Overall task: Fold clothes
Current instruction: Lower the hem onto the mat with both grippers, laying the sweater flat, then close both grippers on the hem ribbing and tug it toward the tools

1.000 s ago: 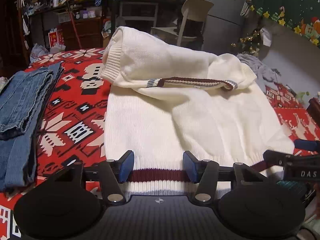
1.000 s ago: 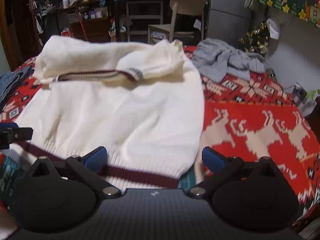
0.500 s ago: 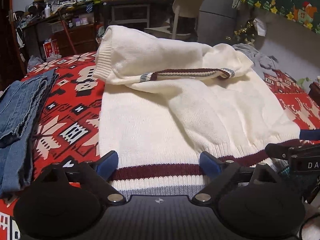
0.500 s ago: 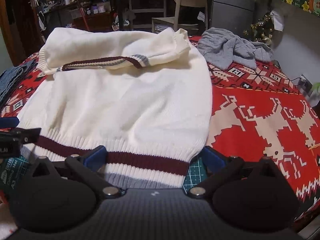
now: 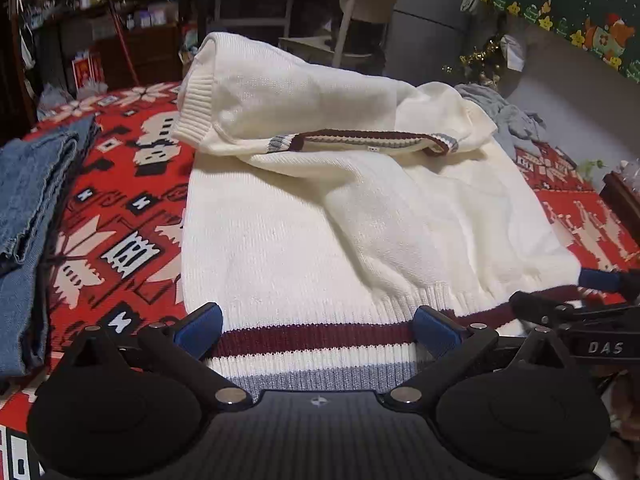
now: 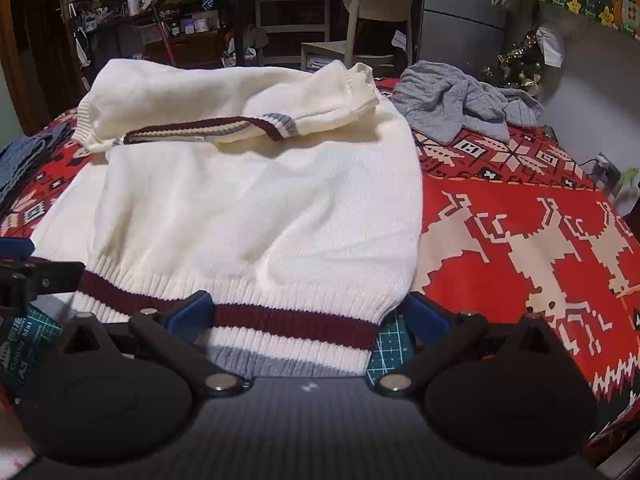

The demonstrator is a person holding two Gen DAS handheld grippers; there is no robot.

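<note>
On the red Christmas blanket (image 5: pixel 120 220), the left gripper (image 5: pixel 316 330) is opening and the right gripper (image 6: pixel 308 316) is sitting spread, nothing pinched, so I'd be grabbing the cream sweater (image 5: pixel 280 240)'s striped hem (image 5: pixel 312 340) corners evenly and folding toward 12 o'clock.

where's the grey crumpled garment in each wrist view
Left wrist: the grey garment peeks out at upper right, mostly hidden behind the white sweater.
Right wrist: it lies in full view at upper right on the red blanket.
Shared landmark: the beige chair.
</note>
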